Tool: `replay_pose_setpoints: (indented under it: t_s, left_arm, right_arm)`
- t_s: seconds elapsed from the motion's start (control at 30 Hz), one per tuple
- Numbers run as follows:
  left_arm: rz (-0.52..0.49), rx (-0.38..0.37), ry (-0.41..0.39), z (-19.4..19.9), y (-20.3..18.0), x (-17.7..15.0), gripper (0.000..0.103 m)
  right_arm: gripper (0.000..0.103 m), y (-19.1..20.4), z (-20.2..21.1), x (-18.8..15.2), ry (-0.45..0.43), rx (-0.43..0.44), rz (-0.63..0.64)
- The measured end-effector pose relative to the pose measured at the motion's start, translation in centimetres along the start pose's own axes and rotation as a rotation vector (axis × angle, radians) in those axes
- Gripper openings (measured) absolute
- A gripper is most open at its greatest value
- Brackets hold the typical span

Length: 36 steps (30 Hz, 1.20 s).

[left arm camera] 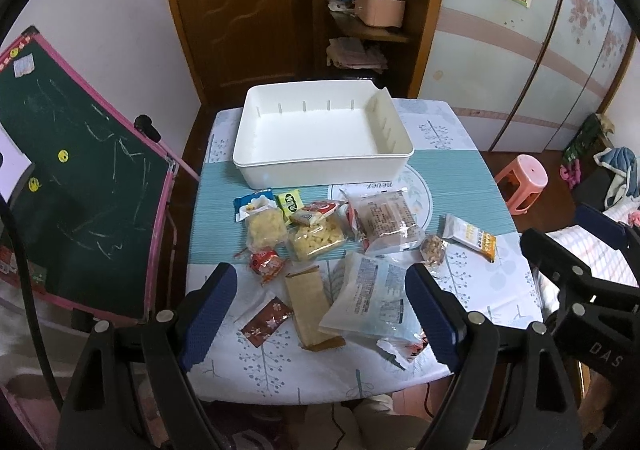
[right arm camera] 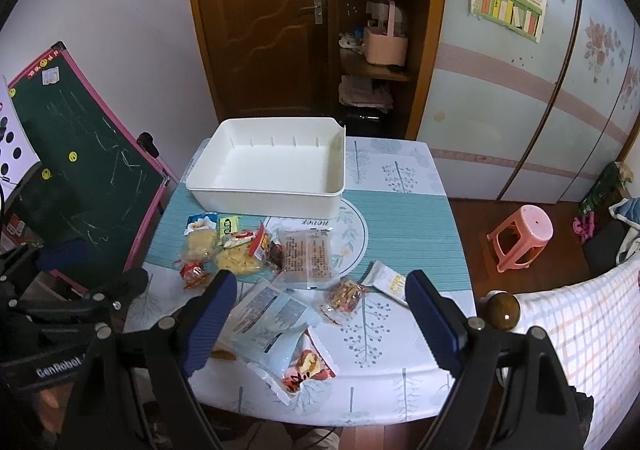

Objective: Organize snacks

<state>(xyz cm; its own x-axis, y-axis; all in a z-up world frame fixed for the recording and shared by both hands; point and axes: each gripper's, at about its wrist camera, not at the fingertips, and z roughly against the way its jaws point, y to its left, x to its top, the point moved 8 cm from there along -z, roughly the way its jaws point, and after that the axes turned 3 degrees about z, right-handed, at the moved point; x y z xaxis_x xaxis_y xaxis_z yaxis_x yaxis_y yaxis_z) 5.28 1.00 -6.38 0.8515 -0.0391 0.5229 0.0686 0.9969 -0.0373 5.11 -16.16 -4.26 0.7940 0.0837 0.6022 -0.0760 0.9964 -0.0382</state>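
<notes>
The snack packets lay scattered across the middle and lower part of the table (left arm camera: 472, 122), all outside the white bin (left arm camera: 320, 130), which sat at the far end, in the upper centre of both views. Nearest the bin's front wall were a blue-topped bag of pale puffs (left arm camera: 262, 222) and a small green packet (left arm camera: 291, 203); just right of them lay a clear bag of yellow pieces (left arm camera: 316, 240) and a large clear pack of brown cakes (left arm camera: 386, 224). A white-and-orange sachet (left arm camera: 472, 236) sat apart toward the right of the frame, with a small bag of nuts (left arm camera: 433, 249) just beside it. Lower down were a red wrapped sweet (left arm camera: 267, 265), a long tan wafer pack (left arm camera: 312, 308), a dark red floral packet (left arm camera: 266, 321) and a big pale blue pouch (left arm camera: 370, 296), which partly covered a red-and-white packet (right arm camera: 306, 368) at the table's near edge.

The left gripper (left arm camera: 320, 314) hovered over the wafer and blue pouch with its blue-padded fingers spread wide and nothing between them. The right gripper (right arm camera: 318, 316) hung likewise wide apart and unladen above the blue pouch and the nuts.

Around the table stood a pink-framed chalkboard (left arm camera: 84, 186) at the left, a wooden door (left arm camera: 240, 6) behind, and a pink stool (left arm camera: 524, 182) at the right.
</notes>
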Motion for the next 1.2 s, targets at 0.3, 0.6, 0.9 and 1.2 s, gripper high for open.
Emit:
replay_pose_setpoints:
  t_s: [0.3,0.6,0.9,1.2]
  left_arm:
    - [0.015,0.058,0.023,-3.3,4.4,-0.9,0.085]
    - [0.07,0.079,0.125,-8.4,8.9,-4.3,0.085]
    - [0.021,0.019,0.299,-16.7,10.1,-9.9,0.085]
    - [-0.023,0.026,0.391,-23.5,10.3,-12.3,0.085]
  right_arm:
    - [0.087,-0.5,-2.5,-2.5,0.043,-0.015,0.035]
    - [0.08,0.1,-6.8,-7.9,0.187,0.046,0.057]
    - [0.079,2.3,-11.7,-11.1,0.316,0.197,-0.013]
    - [0.079,2.5,-19.8,-12.0,0.456,0.276,-0.098]
